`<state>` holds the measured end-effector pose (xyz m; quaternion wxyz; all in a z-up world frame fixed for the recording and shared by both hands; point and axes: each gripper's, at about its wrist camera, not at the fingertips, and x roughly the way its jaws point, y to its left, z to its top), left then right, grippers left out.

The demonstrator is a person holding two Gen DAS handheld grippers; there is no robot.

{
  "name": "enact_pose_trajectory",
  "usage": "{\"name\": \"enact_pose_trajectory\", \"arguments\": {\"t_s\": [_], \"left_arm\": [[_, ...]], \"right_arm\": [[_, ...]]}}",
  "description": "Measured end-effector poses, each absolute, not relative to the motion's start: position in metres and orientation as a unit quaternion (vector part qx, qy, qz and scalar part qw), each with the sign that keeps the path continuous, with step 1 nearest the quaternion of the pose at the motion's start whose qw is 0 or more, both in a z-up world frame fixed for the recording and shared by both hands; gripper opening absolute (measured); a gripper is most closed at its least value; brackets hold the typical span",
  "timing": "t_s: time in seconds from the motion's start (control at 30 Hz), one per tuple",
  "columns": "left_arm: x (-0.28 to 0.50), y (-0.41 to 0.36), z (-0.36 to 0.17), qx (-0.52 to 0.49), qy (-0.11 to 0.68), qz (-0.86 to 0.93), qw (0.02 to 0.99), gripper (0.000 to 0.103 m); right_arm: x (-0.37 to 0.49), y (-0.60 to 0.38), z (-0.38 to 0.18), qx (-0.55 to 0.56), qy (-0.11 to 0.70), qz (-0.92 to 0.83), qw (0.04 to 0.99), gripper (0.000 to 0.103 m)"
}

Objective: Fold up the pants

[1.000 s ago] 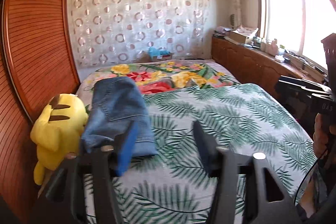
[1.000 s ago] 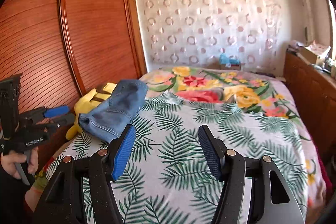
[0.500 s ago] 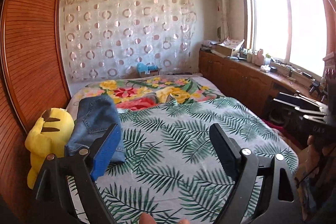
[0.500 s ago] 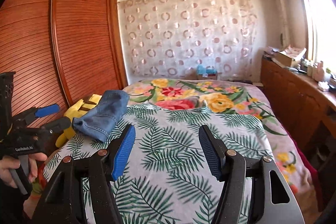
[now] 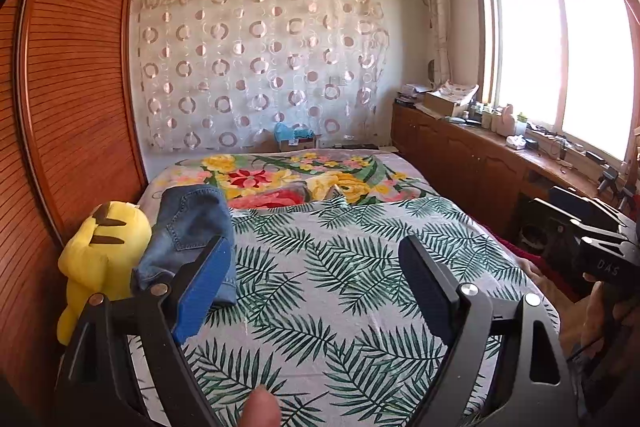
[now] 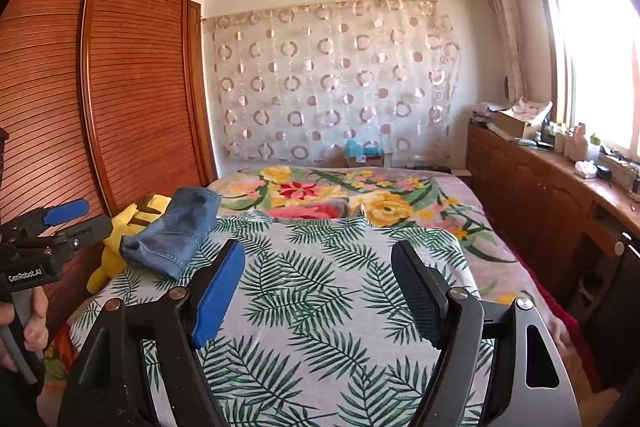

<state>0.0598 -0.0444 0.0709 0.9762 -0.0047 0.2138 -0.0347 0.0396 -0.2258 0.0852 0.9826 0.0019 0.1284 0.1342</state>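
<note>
The folded blue jeans [image 5: 188, 231] lie on the left side of the bed, against a yellow plush toy; they also show in the right wrist view [image 6: 176, 231]. My left gripper [image 5: 316, 267] is open and empty, held above the near part of the bed, back from the jeans. My right gripper [image 6: 318, 275] is open and empty, also above the near bed. The left gripper also shows at the left edge of the right wrist view [image 6: 56, 223], and the right gripper's body shows at the right edge of the left wrist view [image 5: 600, 247].
The bed [image 5: 352, 291] has a palm-leaf cover and a floral blanket [image 5: 288, 175] at its far end. A yellow plush [image 5: 100, 251] sits at the left edge by the wooden wardrobe [image 5: 72, 99]. A wooden cabinet [image 5: 472, 155] with clutter runs under the window on the right.
Both grippers have pulled back and risen away from the bed, so the jeans look smaller and more of the room shows. The jeans have not moved.
</note>
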Motion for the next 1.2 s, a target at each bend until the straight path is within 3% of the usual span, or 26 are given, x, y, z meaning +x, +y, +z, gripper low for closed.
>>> {"name": "enact_pose_trajectory", "arguments": {"t_s": [1.2], "left_arm": [[0.056,-0.046,0.069,-0.001,0.207,-0.028,0.978,0.086]], "right_arm": [[0.043,-0.235,0.082,0.001,0.128,0.131,0.983,0.077]]}}
